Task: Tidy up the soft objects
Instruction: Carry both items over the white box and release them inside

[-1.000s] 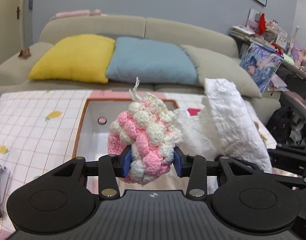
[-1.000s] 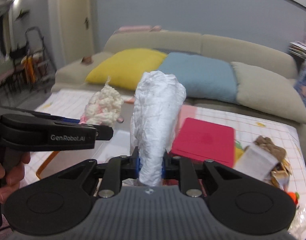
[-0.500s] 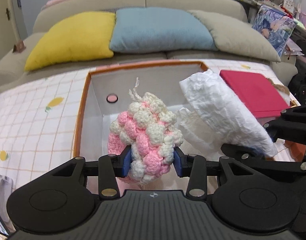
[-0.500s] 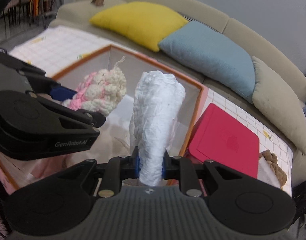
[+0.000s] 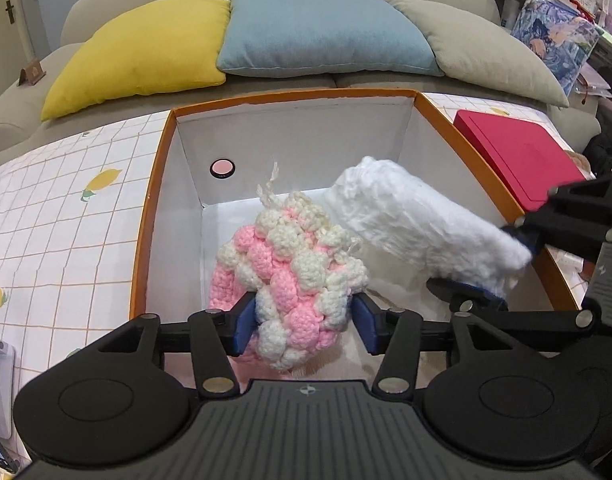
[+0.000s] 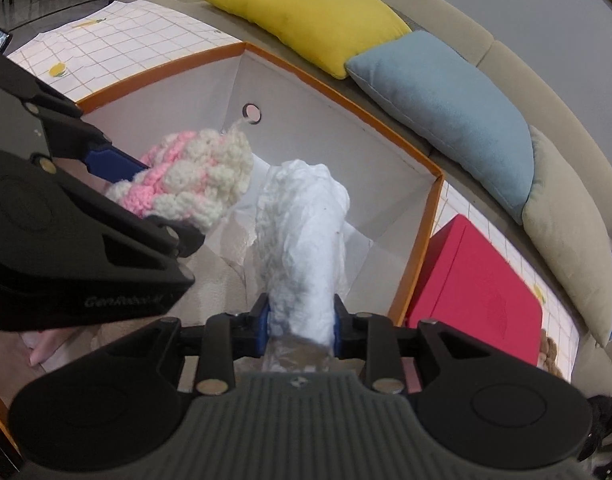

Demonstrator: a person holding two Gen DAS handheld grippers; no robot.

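We hold both soft things over the open orange-rimmed box point(image 5: 146, 216), which we judge is where they belong, so each can be let go straight into it. Our left gripper point(image 5: 304, 322) has its jaws closed on the lower part of the pink-and-cream crochet piece point(image 5: 294, 264), whose bulk bulges forward and above them, inside the box walls. Our right gripper point(image 6: 300, 326) has its jaws pinched narrow on the base of the white fluffy bundle point(image 6: 302, 240), which stands out ahead of them beside the crochet piece, over pale padding already in the box.
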